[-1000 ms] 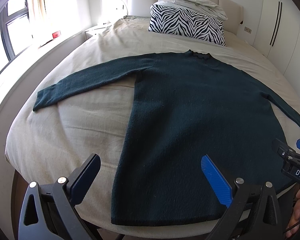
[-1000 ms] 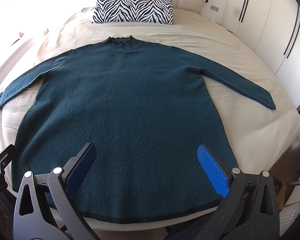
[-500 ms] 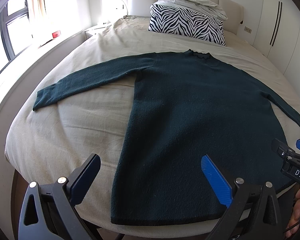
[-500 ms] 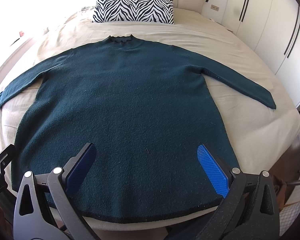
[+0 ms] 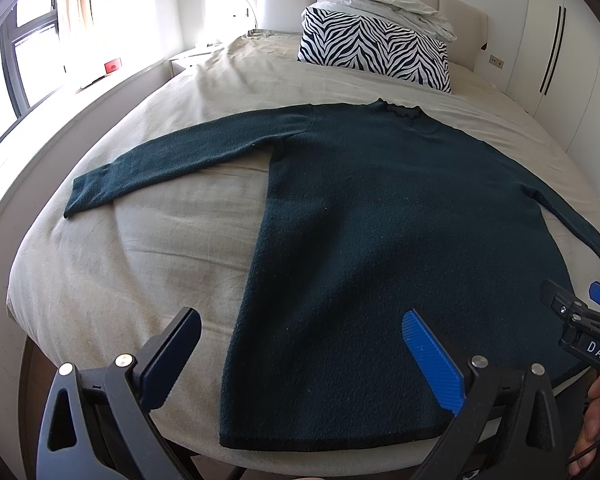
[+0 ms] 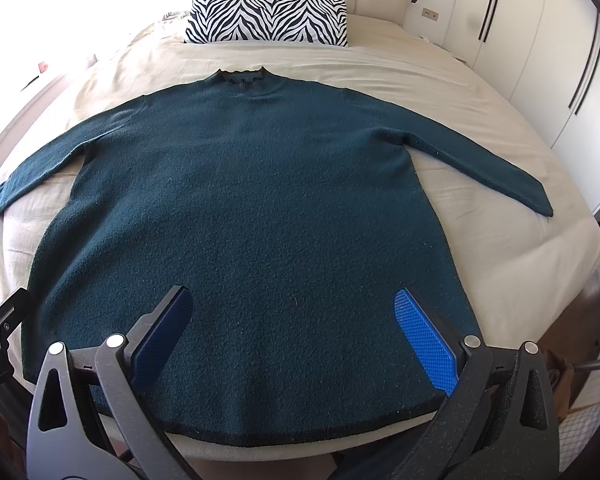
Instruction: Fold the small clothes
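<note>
Bed with beige cover fills both views; dark teal sweater lies flat on it, front up, both sleeves spread out to the sides, collar toward a zebra-print pillow at the headboard, hem at the near edge. Left gripper hangs over the sweater's left hem corner, jaws spread wide, holding nothing. Right gripper hangs over the middle of the hem, jaws likewise spread, nothing between them.

Beige bed, zebra-print pillow at the headboard; crumpled bedding on top, white wardrobe doors
</note>
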The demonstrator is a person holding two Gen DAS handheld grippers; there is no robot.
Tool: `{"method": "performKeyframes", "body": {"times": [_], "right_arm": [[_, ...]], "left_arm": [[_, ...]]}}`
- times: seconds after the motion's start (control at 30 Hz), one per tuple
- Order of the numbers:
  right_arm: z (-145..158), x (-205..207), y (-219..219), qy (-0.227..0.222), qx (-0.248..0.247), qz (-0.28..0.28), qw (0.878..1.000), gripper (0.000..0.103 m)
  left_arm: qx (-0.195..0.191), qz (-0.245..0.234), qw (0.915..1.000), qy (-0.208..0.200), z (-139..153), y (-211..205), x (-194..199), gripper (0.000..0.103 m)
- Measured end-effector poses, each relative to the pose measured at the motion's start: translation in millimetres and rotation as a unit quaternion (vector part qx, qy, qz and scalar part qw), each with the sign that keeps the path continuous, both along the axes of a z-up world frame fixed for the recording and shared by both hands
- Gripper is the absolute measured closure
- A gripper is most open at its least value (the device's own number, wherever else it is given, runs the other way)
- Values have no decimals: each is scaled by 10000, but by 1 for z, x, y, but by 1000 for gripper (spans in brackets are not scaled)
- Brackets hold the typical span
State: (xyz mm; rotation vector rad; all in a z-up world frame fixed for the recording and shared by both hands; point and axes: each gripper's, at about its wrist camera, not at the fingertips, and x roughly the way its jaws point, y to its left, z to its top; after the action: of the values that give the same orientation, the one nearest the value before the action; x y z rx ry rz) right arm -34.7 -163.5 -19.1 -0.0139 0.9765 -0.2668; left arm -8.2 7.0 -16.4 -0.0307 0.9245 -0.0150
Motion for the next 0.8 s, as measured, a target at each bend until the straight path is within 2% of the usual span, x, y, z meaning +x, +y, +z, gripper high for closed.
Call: {"method": "performKeyframes", "body": {"times": [0.13, 0.33, 0.4, 0.5, 0.63, 0.7, 0.77, 0.8], "right_arm": [[-5, 1, 1, 29, 0, 3, 10000, 0], [-10, 5, -5, 62, 192, 0, 9998, 0], [-11, 7, -6, 60, 362, 50, 9993, 0], [-8, 11, -8, -67, 579, 128, 9982, 0], [7, 13, -5, -497, 757, 266, 9955, 0], [15, 14, -4, -753, 879, 357, 9926, 0], [24, 17, -1, -956, 982, 434, 9896, 0], [27, 19, 0, -1014, 1019, 470, 9885, 0]], "left_arm": [[-331, -66, 9994, -39, 0, 8, 1, 0], [-800, 128, 9967, 7, -6, 41, 12, 0], [-1166, 295, 9927, 40, -6, 64, 20, 0], [-1325, 661, 9889, -88, -3, 98, 30, 0], [-1640, 1242, 9779, -362, -3, 144, 42, 0], [-1841, 1334, 9729, -426, -5, 163, 46, 0], [-1817, 1479, 9721, -80, -9, 180, 54, 0], [-2009, 1662, 9654, -19, -12, 193, 57, 0]]}}
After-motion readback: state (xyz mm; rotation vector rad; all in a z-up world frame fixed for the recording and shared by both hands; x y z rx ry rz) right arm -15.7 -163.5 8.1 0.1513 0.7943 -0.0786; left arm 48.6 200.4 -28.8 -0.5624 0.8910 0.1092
